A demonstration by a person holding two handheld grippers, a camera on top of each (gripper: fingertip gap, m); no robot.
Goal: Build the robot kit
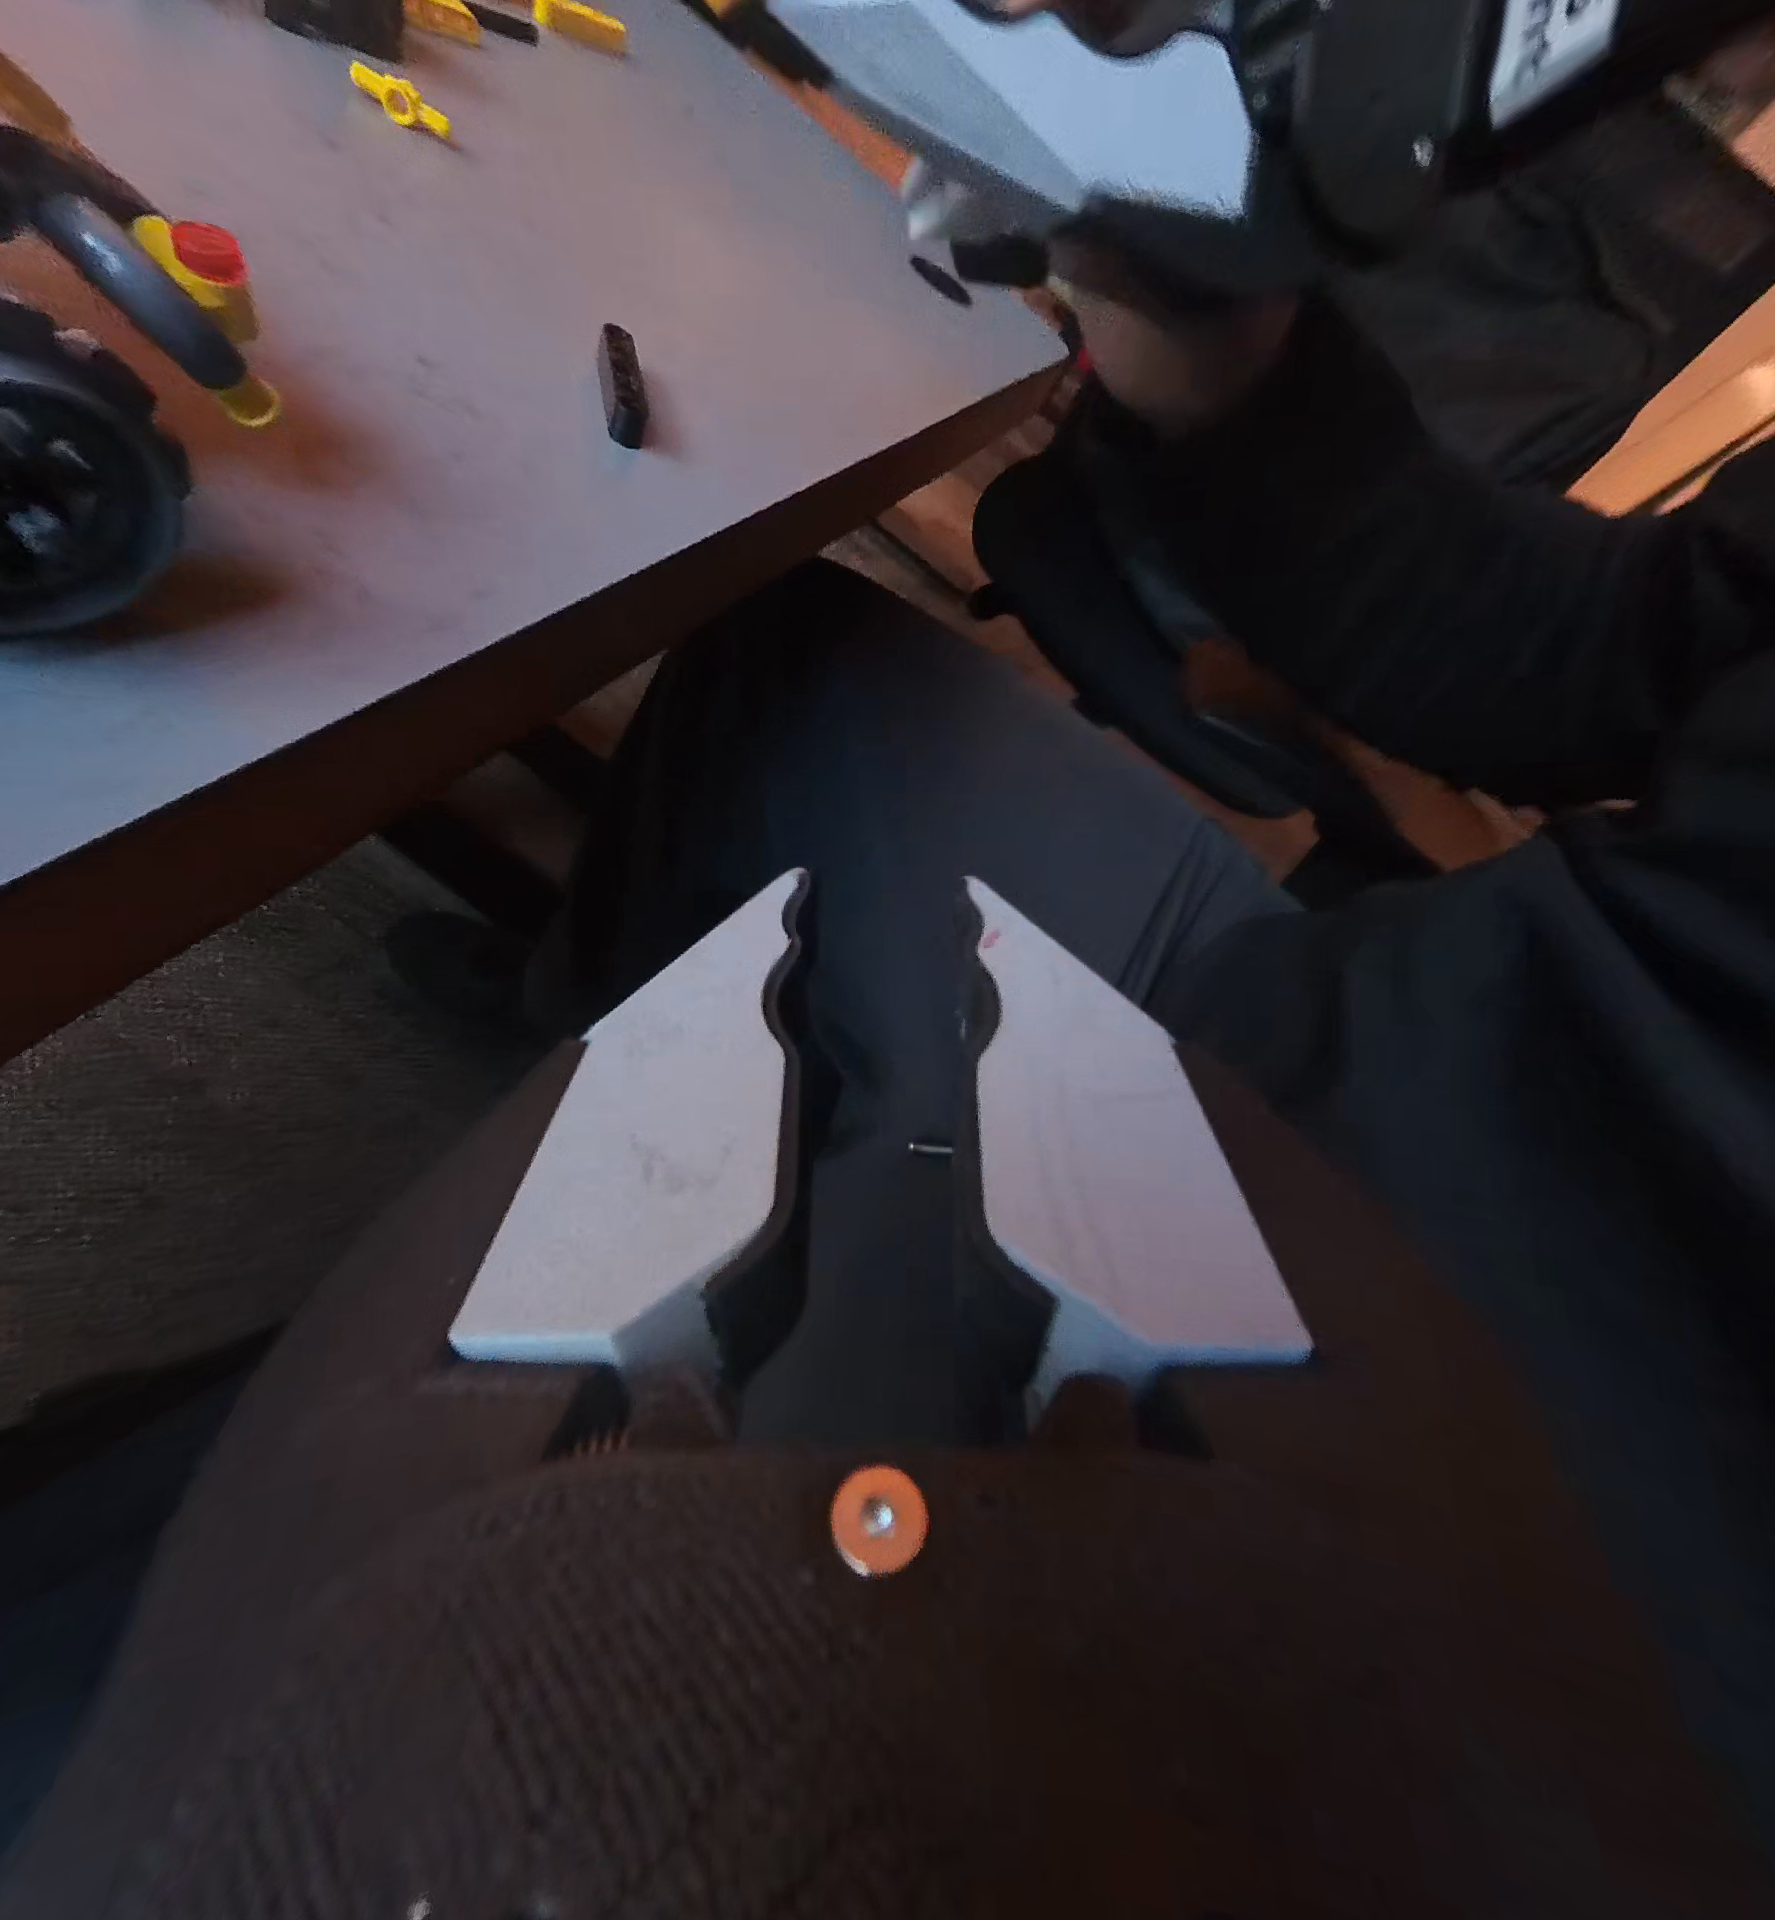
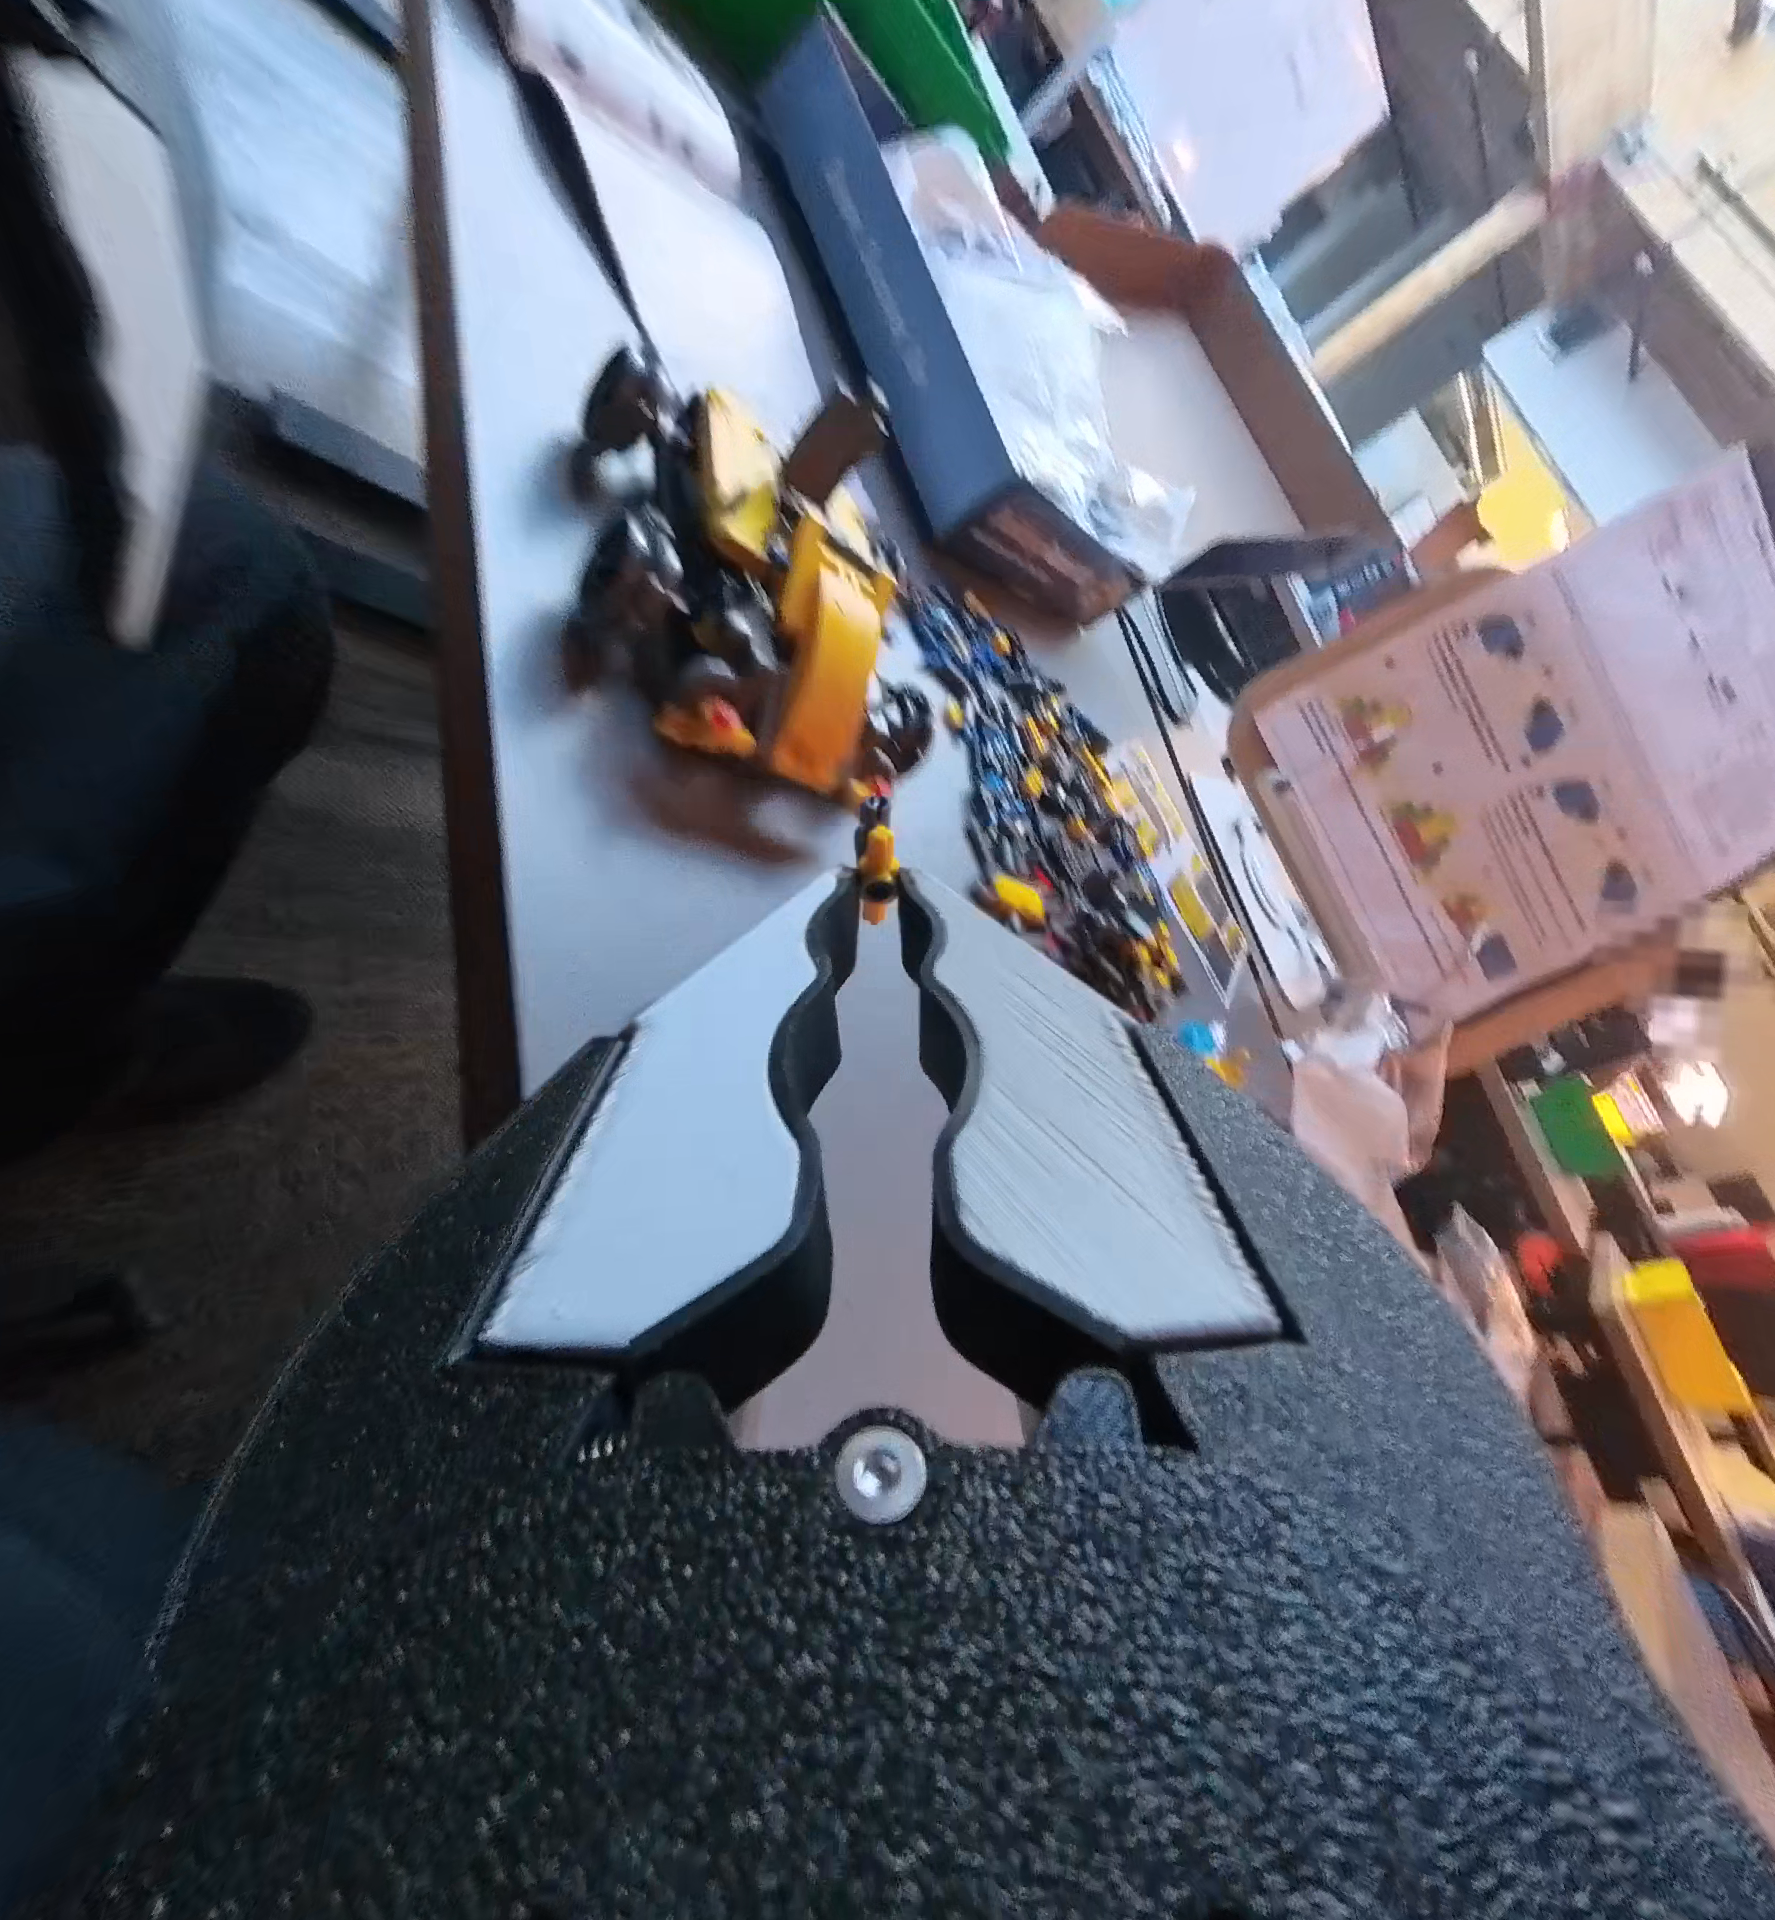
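Observation:
My left gripper [image 1: 885,896] is open and empty, held below the table edge over a person's dark trouser leg [image 1: 862,748]. My right gripper [image 2: 875,885] is shut on a small yellow and black toy piece [image 2: 875,862], held above the grey table [image 2: 592,894]. A yellow and black brick-built vehicle [image 2: 758,603] stands on the table beyond the right gripper; its wheel [image 1: 21,499] and a red and yellow part [image 1: 208,270] show at the left of the left wrist view. A short black beam [image 1: 621,384] lies on the table [image 1: 426,540] near its edge.
A pile of loose small pieces [image 2: 1049,810] lies right of the vehicle. A long dark box [image 2: 914,312] and clear plastic bags [image 2: 1028,312] sit farther back. An open instruction booklet [image 2: 1548,727] stands at the right. Yellow pieces [image 1: 400,99] lie on the table. Carpet [image 1: 135,1122] lies below. My right fingertips sit around 15 cm from my left ones.

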